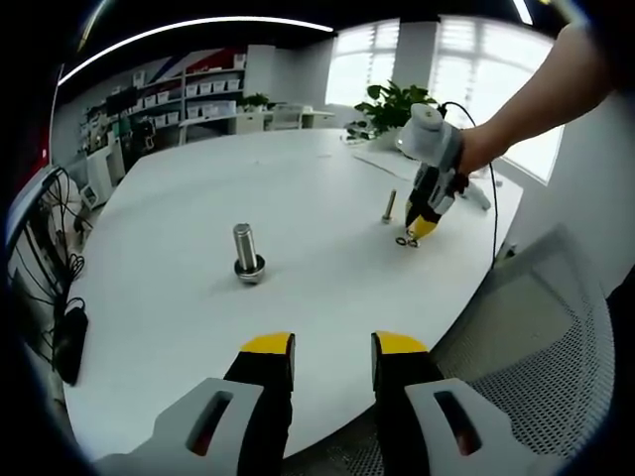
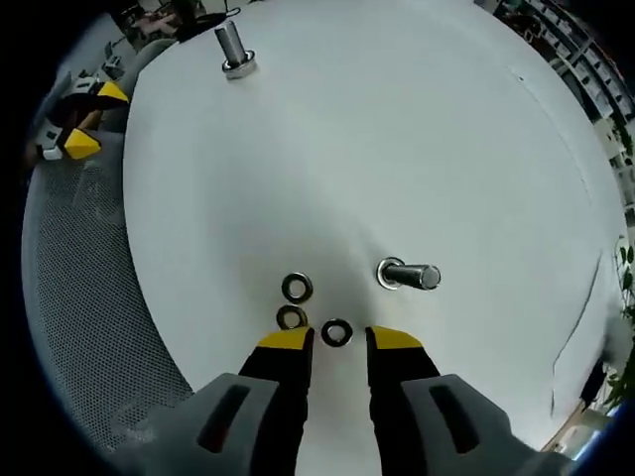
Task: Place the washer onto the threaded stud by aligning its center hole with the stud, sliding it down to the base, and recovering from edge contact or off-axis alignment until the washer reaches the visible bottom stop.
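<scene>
In the right gripper view the right tongs (image 2: 339, 340) hang just above the white tabletop (image 2: 397, 149), jaws parted and holding nothing. Three washers lie loose there: one washer (image 2: 336, 332) sits right between the yellow tips, a second (image 2: 291, 317) touches or nearly touches the left tip, and a third (image 2: 296, 288) lies just beyond that. A small stud (image 2: 407, 276) stands just past the right tip, apart from all three washers. A larger stud (image 2: 234, 50) stands well away across the tabletop, seemingly with a ring already at its base, though that is too small to be sure.

In the left gripper view the left tongs (image 1: 332, 345) are released and empty at the tabletop's near edge, over a mesh chair (image 1: 536, 327). The larger stud (image 1: 246, 254) stands ahead of them. Farther off, a hand (image 1: 476, 149) holds the right tongs (image 1: 421, 228) tip-down over the washers (image 1: 407, 241), beside the small stud (image 1: 389, 206).
</scene>
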